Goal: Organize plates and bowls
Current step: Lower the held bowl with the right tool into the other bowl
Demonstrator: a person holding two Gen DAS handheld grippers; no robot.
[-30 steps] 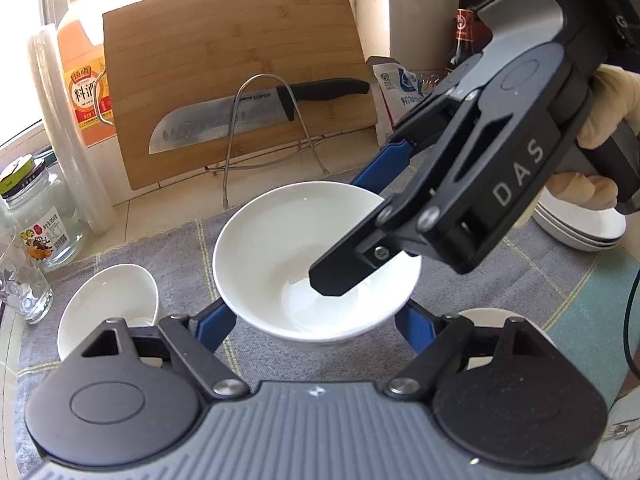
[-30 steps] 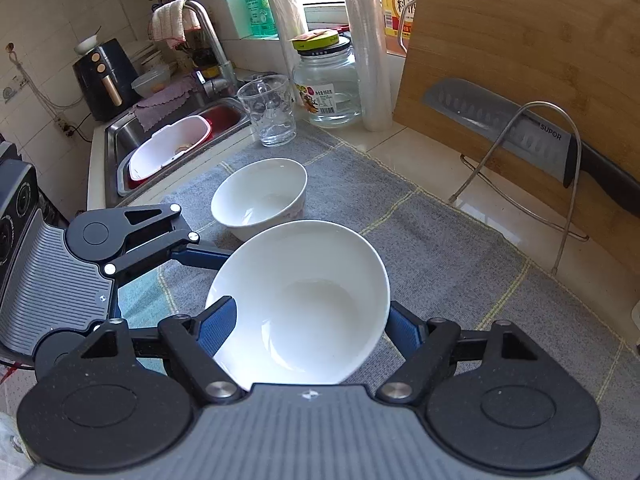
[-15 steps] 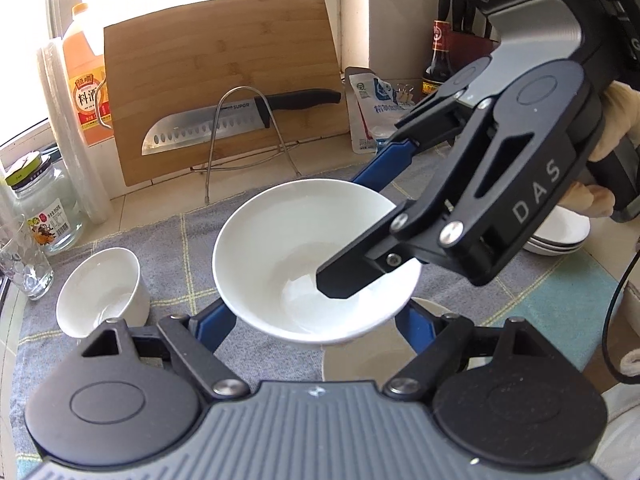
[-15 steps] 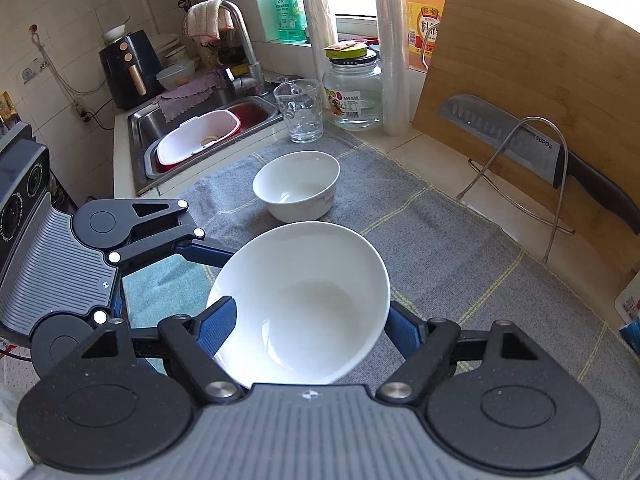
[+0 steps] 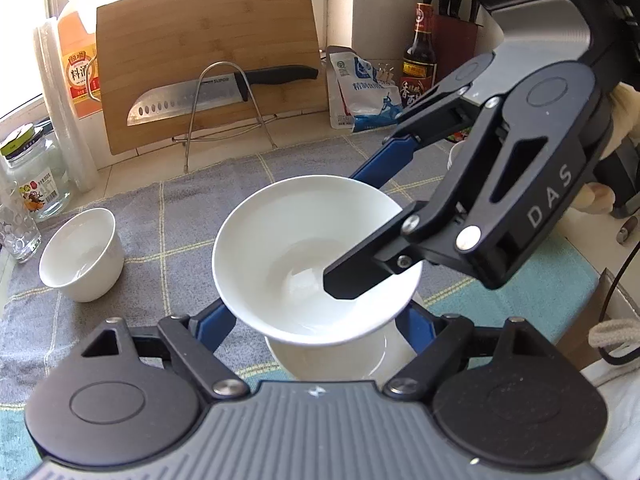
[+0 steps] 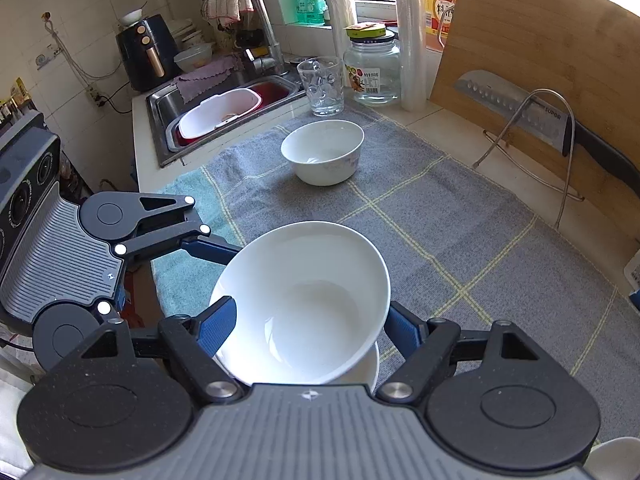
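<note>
Left wrist view: both my claws, left claw (image 5: 316, 320) and right claw (image 5: 360, 236), clamp the wide bowl (image 5: 296, 248), which has travelled to hang directly over another white dish (image 5: 352, 354) beneath, ready for stacking.

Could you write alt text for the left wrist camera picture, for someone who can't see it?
Two handheld tools, the left tool and the right tool, grip one wide white bowl above another white dish on a grey checked cloth. A smaller bowl sits to the left; behind stand a cutting board and a knife on a wire rack.
</note>
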